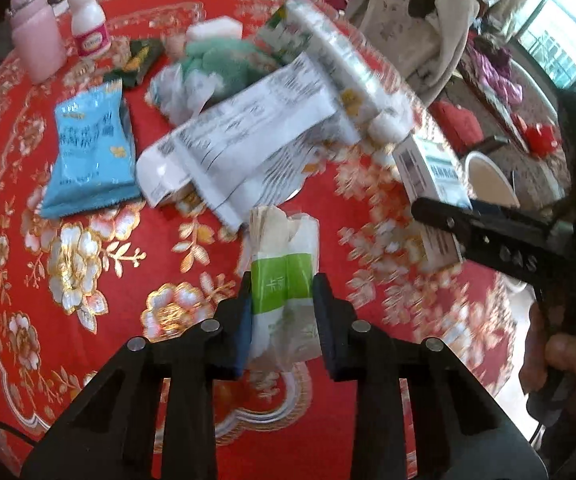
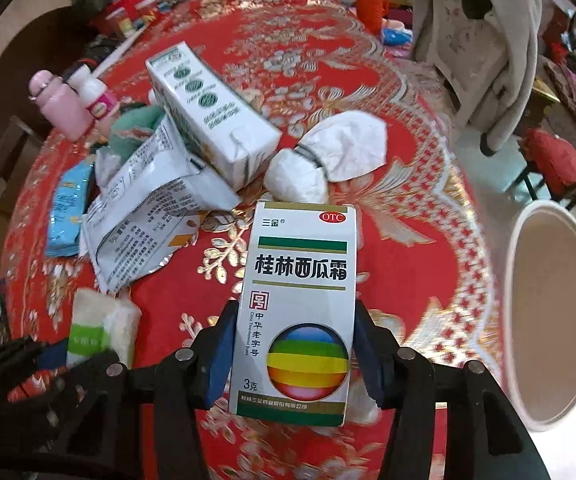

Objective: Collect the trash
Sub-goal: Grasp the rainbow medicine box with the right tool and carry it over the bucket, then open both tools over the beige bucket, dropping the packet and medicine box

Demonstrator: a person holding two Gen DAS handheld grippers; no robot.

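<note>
My left claw (image 1: 282, 300) is clamped on a green-and-white tissue packet (image 1: 284, 276), its long axis running up the middle of the left wrist frame, straight out along my fingers; my right claw (image 2: 293, 344) grips a white medicine box (image 2: 299, 308) by its long sides, the box standing lengthwise at the centre of the right wrist frame. Both pieces look lifted just clear of the red and gold embroidered tablecloth (image 1: 148, 264). The round white bin (image 2: 555, 316) sits at the right edge of the right wrist frame, off the table's edge, so it lies nearer my right hand than my left, and I judge the box should go over that rim first, the packet after. Left on the cloth, upper left of the right wrist frame: a long white carton (image 2: 212, 120), a crumpled silver wrapper (image 2: 148, 216), a blue snack pouch (image 1: 90, 152) and a knotted white bundle (image 2: 327, 156). A pink bottle (image 1: 36, 36) and a small white bottle (image 1: 88, 20) stand at the far upper left
</note>
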